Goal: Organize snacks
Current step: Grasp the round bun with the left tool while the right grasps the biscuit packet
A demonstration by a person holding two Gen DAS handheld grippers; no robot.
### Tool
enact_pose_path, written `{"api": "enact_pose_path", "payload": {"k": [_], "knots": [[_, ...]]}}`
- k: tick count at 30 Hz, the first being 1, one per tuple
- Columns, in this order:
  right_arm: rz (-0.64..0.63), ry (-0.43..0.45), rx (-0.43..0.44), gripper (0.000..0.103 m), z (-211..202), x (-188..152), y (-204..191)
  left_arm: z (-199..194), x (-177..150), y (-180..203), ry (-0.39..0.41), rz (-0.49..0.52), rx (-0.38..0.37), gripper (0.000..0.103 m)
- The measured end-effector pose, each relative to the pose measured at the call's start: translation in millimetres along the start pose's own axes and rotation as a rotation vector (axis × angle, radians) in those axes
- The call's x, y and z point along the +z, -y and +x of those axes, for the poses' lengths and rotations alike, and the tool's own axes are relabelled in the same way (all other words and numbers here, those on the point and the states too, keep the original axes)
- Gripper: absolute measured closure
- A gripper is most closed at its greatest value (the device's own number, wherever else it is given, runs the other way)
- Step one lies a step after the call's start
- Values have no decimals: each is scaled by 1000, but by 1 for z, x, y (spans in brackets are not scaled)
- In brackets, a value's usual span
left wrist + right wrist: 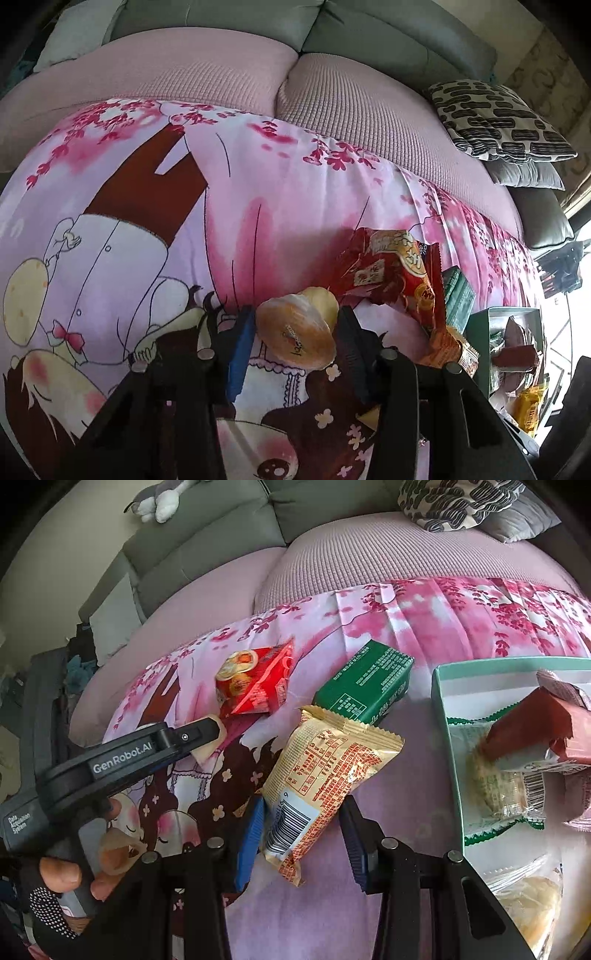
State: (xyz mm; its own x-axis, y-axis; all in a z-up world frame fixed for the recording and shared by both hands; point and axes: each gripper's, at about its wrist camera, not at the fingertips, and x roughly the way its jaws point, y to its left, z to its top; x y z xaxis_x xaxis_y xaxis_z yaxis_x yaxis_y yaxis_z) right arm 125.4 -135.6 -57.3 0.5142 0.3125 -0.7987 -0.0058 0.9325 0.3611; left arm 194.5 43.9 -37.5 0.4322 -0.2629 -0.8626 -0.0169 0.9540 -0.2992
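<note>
Here, left gripper (295,332) pinching a clear-wrapped golden shell-shaped cake (295,338), red snack bag (391,273) just ahead to its right, then right gripper (303,830) clamped on a cream packet (321,771) with red print and barcode, green-rimmed box (443,738) on its right.

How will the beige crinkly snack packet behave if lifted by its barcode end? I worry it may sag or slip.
The beige snack packet looks like thin foil film, so it would probably droop beyond the right gripper. Its glossy wrapper may slide between the pads. It seems light for its size, with crimped ends that should crumple easily.
</note>
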Motion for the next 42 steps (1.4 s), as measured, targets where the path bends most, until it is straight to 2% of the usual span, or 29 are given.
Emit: {"api": "enact_pose_path", "payload": {"k": [8,17,19,21,22,26,32,35,38,42], "knots": [[-1,11,25,62,-16,-11,-1,-11,-11,1,-30,-31,4,58],[13,50,68,65,-51,-26,5,-30,-31,-2,-35,-110,-4,58],[11,66,81,68,-61,-27,5,-38,-31,-1,-18,-124,-13,58],[9,84,97,75,-69,-27,6,-45,-30,2,1,-127,-24,58],[6,88,103,75,-72,-26,5,-49,-29,4,11,-125,-26,58],[1,77,100,75,-70,-27,9,-54,-29,10,14,-121,7,58],[15,33,90,75,-60,-30,15,-53,-39,4,-34,-165,74,58],[-8,11,81,73,-53,-31,10,-53,-46,0,-50,-178,87,58],[-43,-3,38,52,-47,-33,5,-54,-53,-3,-61,-179,96,58],[-104,-13,-16,52,-40,-37,-4,-53,-54,-1,-71,-178,95,58]]}}
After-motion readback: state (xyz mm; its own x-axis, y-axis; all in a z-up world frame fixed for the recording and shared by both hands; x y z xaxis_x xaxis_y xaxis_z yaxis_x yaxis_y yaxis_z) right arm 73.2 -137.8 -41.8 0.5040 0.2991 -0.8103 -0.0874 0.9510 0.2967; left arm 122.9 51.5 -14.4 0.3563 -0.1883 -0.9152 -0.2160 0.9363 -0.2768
